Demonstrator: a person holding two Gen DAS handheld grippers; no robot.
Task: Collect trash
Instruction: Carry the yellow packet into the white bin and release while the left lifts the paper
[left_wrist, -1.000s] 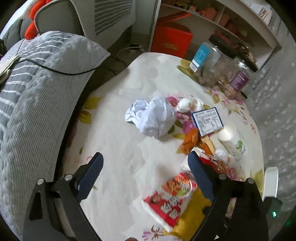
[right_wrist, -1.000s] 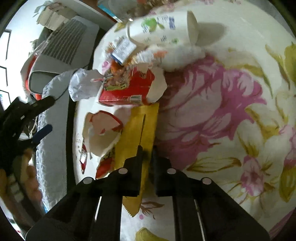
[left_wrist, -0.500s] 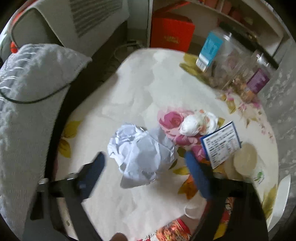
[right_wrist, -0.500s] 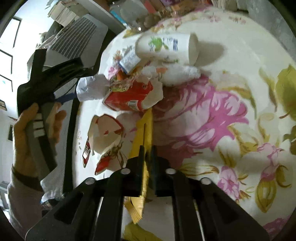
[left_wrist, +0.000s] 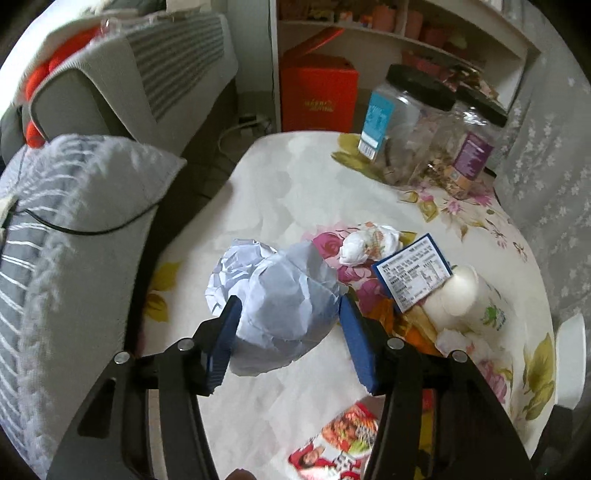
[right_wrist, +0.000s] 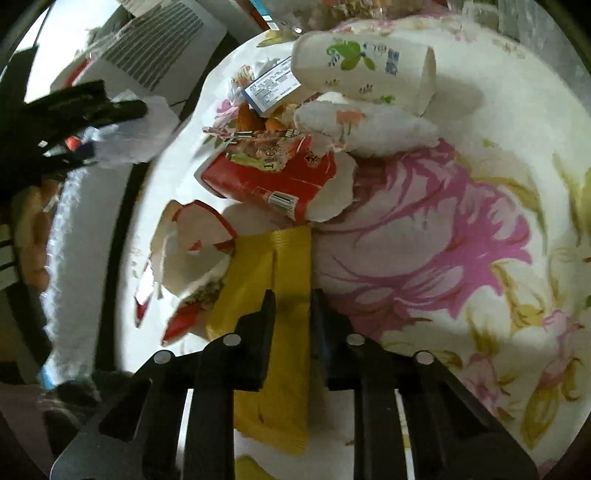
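A big crumpled white paper wad (left_wrist: 280, 299) lies on the floral table (left_wrist: 288, 192). My left gripper (left_wrist: 288, 325) is open with its blue pads on either side of the wad, close to touching it. The wad and left gripper also show in the right wrist view (right_wrist: 122, 133). My right gripper (right_wrist: 293, 306) straddles a yellow wrapper (right_wrist: 284, 266), jaws slightly apart around it. Beyond lie a torn red packet (right_wrist: 266, 177), a tipped white cup (right_wrist: 362, 70), a tissue (right_wrist: 365, 129) and a blue-edged label (left_wrist: 413, 275).
Two clear jars (left_wrist: 406, 125) with dark lids stand at the table's far edge. A grey striped cushion (left_wrist: 55, 236) lies left of the table. A red box (left_wrist: 317, 96) sits under white shelves behind. A red printed wrapper (left_wrist: 336, 443) lies near me.
My left gripper moved forward over the table until its pads flank the paper wad. My right gripper's jaws parted a little around the yellow wrapper, which has dropped flat.
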